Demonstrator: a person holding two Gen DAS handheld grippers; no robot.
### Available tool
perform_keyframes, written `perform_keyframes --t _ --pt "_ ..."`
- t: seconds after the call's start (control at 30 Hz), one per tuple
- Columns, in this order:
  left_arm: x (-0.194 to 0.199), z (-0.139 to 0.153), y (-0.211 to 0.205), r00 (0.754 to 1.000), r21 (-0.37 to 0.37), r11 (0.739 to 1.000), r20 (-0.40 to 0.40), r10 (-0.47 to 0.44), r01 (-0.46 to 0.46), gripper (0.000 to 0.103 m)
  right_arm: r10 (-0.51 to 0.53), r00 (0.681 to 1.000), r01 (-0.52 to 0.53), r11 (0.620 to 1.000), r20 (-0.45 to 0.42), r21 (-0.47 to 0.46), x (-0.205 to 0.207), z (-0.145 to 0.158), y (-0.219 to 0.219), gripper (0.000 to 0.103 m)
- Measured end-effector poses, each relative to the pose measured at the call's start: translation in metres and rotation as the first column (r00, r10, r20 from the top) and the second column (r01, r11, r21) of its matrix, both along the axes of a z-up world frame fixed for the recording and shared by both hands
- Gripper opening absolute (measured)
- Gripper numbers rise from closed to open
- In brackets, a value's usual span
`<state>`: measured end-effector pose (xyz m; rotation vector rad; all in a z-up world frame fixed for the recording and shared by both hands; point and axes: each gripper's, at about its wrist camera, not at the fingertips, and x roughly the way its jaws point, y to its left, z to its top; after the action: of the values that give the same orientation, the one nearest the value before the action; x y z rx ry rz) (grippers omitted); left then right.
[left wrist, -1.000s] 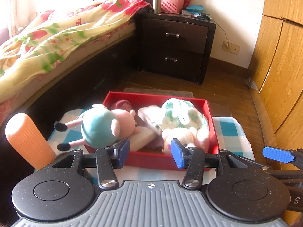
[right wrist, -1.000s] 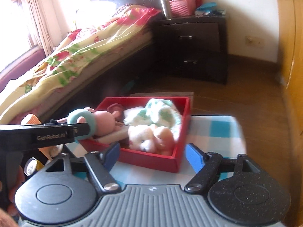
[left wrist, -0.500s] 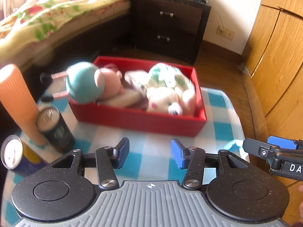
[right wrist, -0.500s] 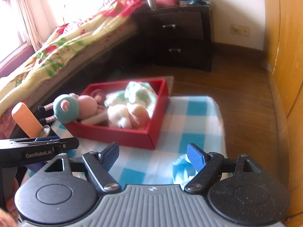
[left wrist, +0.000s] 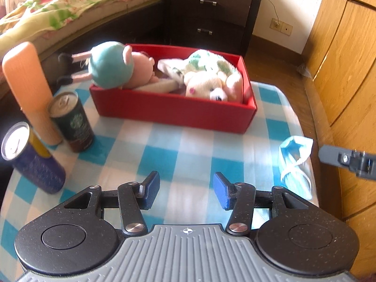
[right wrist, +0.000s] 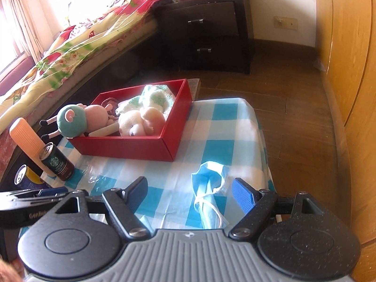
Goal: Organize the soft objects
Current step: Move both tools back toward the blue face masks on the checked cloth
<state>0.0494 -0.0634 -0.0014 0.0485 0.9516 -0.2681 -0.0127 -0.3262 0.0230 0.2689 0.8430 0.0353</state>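
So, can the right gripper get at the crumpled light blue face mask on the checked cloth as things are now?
Probably yes. The right gripper is open and empty, and the crumpled light blue face mask lies just ahead between its fingers, with nothing on it. The red cardboard box stands well beyond.

A red box sits toward the far edge of the checked tablecloth, packed with a teal-bodied pig doll whose legs hang out over its left wall, a cream teddy bear and a green-and-white plush. A crumpled blue face mask lies flat near the cloth's right edge, well apart from the box.
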Motion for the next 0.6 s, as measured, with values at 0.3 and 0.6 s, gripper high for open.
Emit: perform_keyframes --t 0.3,0.6 --pt "-0.03 -0.025 -0.012 0.991 -0.031 0.995 -0.092 -0.093 0.091 0.057 -0.002 0.998 0.0 0.999 -0.058 -0.045 0.005 -0.018 0.001 0.059" --pt "-0.043 -0.053 -0.051 0.963 -0.064 0.985 -0.207 -0.17 0.16 0.065 -0.005 0.995 -0.004 0.996 -0.104 -0.085 0.02 -0.033 -0.003 0.059"
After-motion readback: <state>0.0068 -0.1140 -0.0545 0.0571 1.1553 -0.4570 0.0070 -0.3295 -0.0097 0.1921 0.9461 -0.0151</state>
